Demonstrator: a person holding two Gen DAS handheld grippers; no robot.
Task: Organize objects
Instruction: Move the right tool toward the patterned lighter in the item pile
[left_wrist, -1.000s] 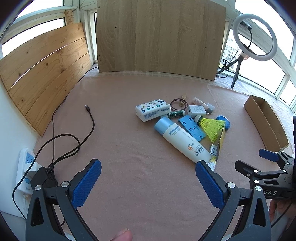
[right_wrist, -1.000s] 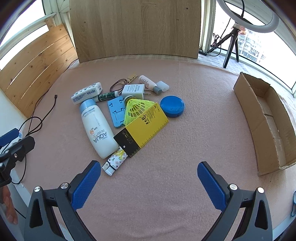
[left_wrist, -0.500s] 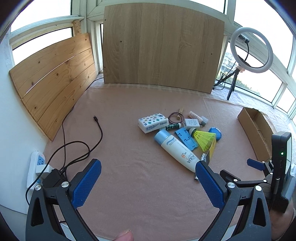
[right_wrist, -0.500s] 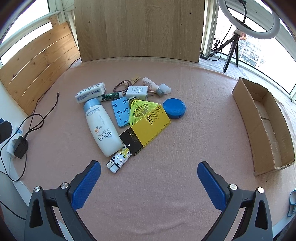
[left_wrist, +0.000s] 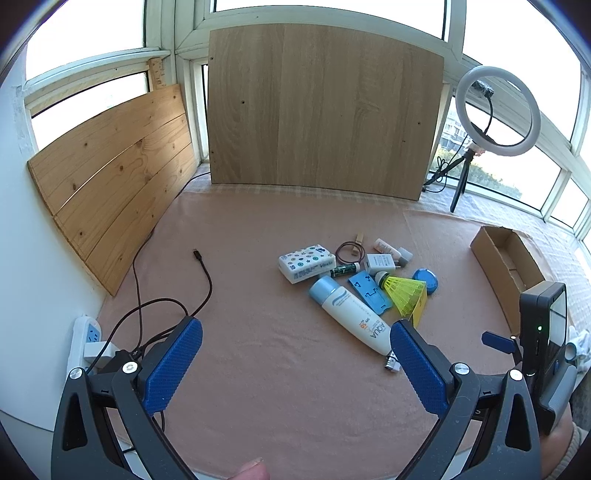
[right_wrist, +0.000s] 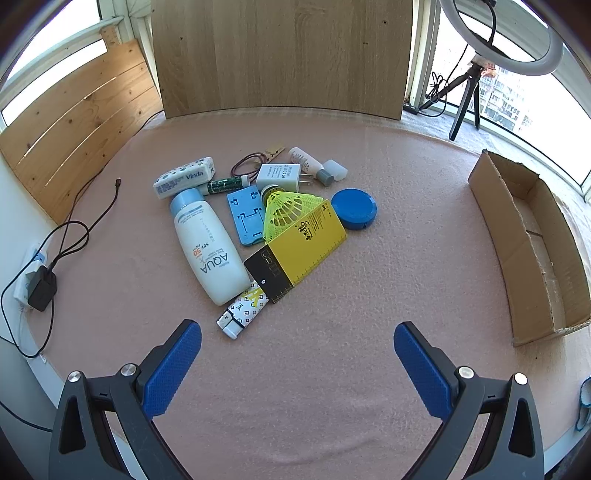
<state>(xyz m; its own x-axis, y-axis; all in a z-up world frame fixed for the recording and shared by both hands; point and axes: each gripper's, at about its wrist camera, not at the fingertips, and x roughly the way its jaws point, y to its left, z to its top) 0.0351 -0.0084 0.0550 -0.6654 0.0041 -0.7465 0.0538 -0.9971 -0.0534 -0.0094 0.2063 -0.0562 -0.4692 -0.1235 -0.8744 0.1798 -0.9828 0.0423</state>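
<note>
Right wrist view shows the right gripper (right_wrist: 297, 363) with its two blue, dimple-textured pads spread wide and nothing between them, hovering over bare pink cloth (right_wrist: 332, 406). Just ahead of the left pad lies a small white patterned lighter (right_wrist: 242, 309), its far end tucked under a yellow and black card (right_wrist: 297, 251). Beside these a white AQUA sunscreen bottle (right_wrist: 207, 245) with a pale blue cap lies flat. The card leans on a neon yellow shuttlecock (right_wrist: 286, 210), which overlaps a flat blue plastic holder (right_wrist: 246, 214). A round blue tin (right_wrist: 354, 208) sits just right of the shuttlecock. Farther back are a Vinda tissue pack (right_wrist: 183, 177), a slim green tube (right_wrist: 223, 184), a white charger plug (right_wrist: 279, 172), a small white tube with a grey cap (right_wrist: 308, 162), a loop of brown hair ties (right_wrist: 246, 164) and a wooden clothespin (right_wrist: 275, 150). Well apart to the right, an open cardboard box (right_wrist: 532, 254) lies empty.

Left wrist view shows the left gripper (left_wrist: 295, 363), its jaws likewise wide apart and holding nothing, with the same heap ahead and to the right. A dark cable (left_wrist: 201, 275) snakes across the cloth to a white power strip (left_wrist: 86, 341) at the left edge. Wooden boards (left_wrist: 317, 110) stand behind, and a ring light (left_wrist: 496, 112) on a tripod stands by the window.
</note>
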